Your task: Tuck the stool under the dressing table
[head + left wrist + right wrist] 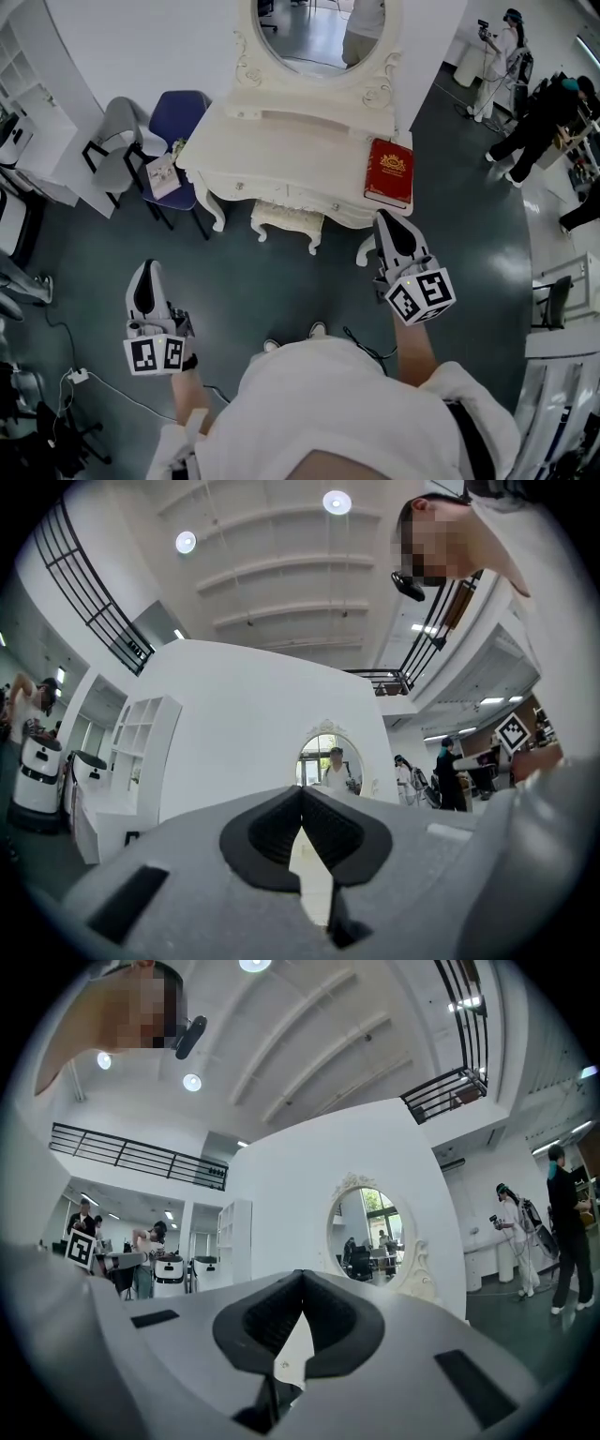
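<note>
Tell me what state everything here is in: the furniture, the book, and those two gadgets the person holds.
Dressing table: upright against the wall.
Stool: tucked under the dressing table, front edge showing.
Red book: closed, flat on the table's right end.
Left hand-held gripper: shut, empty.
Right hand-held gripper: shut, empty.

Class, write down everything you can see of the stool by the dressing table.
The stool is cream-white like the dressing table, with a carved, scalloped apron and short curved legs; it looks like painted wood. It stands upright on the dark floor, tucked partway under the table's front edge, which hides its rear. Two front legs show. Nothing but the floor is seen touching it.
</note>
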Tool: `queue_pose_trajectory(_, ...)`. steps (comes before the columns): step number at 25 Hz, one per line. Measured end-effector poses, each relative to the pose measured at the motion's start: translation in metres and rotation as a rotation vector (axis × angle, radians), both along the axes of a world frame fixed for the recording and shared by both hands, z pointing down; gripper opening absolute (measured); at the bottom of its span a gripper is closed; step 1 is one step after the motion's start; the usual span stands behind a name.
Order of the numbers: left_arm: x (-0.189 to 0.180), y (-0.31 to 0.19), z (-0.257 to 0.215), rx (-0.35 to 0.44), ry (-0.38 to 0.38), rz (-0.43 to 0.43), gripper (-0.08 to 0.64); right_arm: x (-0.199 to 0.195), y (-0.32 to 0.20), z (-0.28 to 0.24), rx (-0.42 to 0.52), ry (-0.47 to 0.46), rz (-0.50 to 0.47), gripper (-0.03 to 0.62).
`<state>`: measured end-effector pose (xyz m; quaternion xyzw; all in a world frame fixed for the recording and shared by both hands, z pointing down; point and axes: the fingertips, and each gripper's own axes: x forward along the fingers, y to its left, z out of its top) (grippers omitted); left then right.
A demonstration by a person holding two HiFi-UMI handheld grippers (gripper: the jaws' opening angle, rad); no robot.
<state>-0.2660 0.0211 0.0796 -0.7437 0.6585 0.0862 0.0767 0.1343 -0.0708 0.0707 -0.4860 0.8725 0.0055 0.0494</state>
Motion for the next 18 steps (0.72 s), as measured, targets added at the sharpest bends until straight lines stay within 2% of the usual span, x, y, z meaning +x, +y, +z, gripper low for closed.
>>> queue_pose_trajectory(5,0.005,-0.005,-0.005,0.023,0.011,0.010,0.015,-0.003,-0.003,-0.001,0.011,0.007,0.004,0.000)
queue_pose_trajectory(18,0.010,-0.006,0.004,-0.003,0.041,0.029,0.015,-0.014,-0.008,-0.001,0.005,0.012,-0.016,0.000)
